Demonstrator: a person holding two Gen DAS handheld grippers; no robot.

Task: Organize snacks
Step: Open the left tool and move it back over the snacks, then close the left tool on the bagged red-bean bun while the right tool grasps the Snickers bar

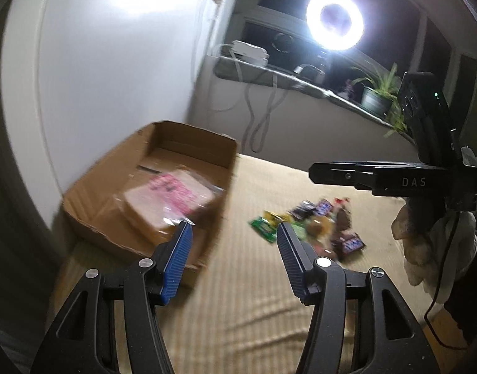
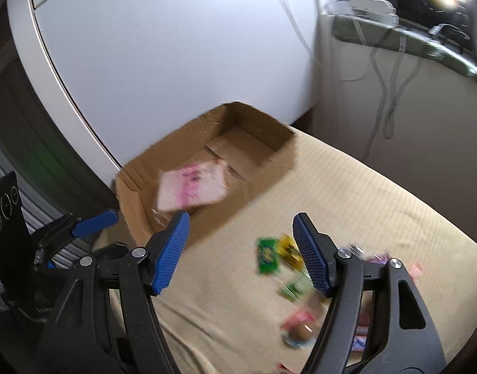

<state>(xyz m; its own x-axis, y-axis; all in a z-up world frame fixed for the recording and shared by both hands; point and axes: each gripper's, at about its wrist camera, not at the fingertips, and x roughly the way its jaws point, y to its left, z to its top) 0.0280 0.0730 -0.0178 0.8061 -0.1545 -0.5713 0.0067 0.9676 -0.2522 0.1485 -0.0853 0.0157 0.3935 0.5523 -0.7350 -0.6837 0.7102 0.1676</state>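
While one pink-printed packet (image 2: pixel 191 188) already lies in the cardboard box (image 1: pixel 194 137) at the far left edge of the bed (image 2: pixel 347 187), we judge the sorting barely begun: the snack pile (image 1: pixel 313 224) sits loose mid-bed. Our left gripper (image 1: pixel 235 233) and right gripper (image 2: pixel 241 227) both hang spread and empty. Wrappers look glossy and crinkly, the box is stiff corrugated board, the bed cover ribbed beige cloth.

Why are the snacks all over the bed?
Only one pink packet lies in the cardboard box. The other snacks sit in a loose, jumbled heap on the beige cover, not yet sorted.
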